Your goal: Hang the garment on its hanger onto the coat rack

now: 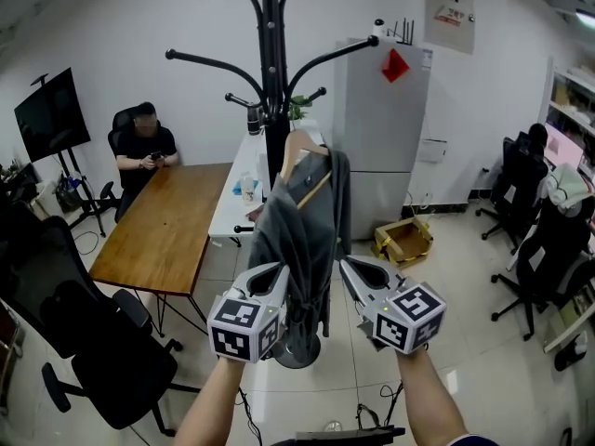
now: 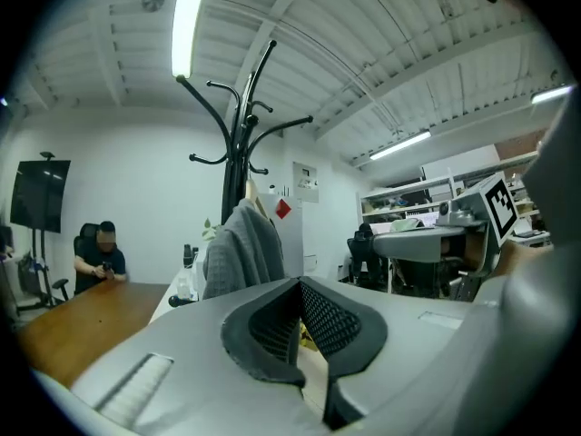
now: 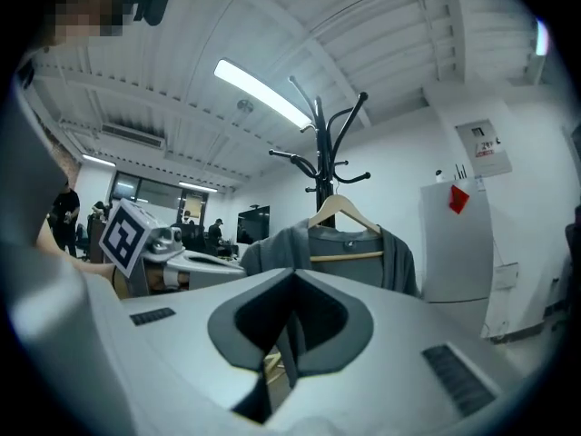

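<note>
Garment (image 1: pixel 309 216) on hanger (image 1: pixel 299 145) appears hung on coat rack (image 1: pixel 271 63), centre. Left gripper (image 1: pixel 279 271) and right gripper (image 1: pixel 346 266) sit near, flanking its lower part; both jaws pressed together, empty. Risk: brushing fabric swings hanger off hook.

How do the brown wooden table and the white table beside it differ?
The wooden table is brown and broad; the white table is narrower. A person sits at the wooden table's far end, nobody at the white table. The white table carries small bottles and stands nearer the coat rack than the wooden table. Both are long, rectangular, side by side.
</note>
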Motion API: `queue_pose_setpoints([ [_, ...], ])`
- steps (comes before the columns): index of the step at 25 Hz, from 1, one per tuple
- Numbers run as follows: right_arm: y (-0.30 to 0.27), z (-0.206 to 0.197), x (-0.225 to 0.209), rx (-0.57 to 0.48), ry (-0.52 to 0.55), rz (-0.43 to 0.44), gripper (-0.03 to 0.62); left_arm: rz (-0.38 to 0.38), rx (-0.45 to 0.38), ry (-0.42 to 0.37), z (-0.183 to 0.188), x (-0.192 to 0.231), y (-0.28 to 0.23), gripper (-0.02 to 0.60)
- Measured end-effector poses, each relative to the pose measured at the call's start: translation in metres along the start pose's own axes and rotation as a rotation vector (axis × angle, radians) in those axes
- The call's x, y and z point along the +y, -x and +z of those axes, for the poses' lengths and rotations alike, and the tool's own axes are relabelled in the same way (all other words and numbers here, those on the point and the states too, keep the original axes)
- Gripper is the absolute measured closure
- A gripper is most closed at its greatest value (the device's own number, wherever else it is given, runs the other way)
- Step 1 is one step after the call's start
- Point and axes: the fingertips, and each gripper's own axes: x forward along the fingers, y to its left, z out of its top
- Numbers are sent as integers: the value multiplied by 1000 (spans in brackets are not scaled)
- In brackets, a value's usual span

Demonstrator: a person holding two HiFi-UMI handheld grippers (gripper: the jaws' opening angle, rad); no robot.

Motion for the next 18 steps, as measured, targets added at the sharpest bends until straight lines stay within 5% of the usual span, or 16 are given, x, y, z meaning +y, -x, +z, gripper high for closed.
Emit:
queue_pose_setpoints([
  [5, 6, -2, 38, -45, -45, -20, 591, -42, -26, 71, -11, 4, 30, 577],
  [18, 23, -34, 96, 7, -56, -93, 592, -89, 29, 72, -39, 1, 85, 577],
])
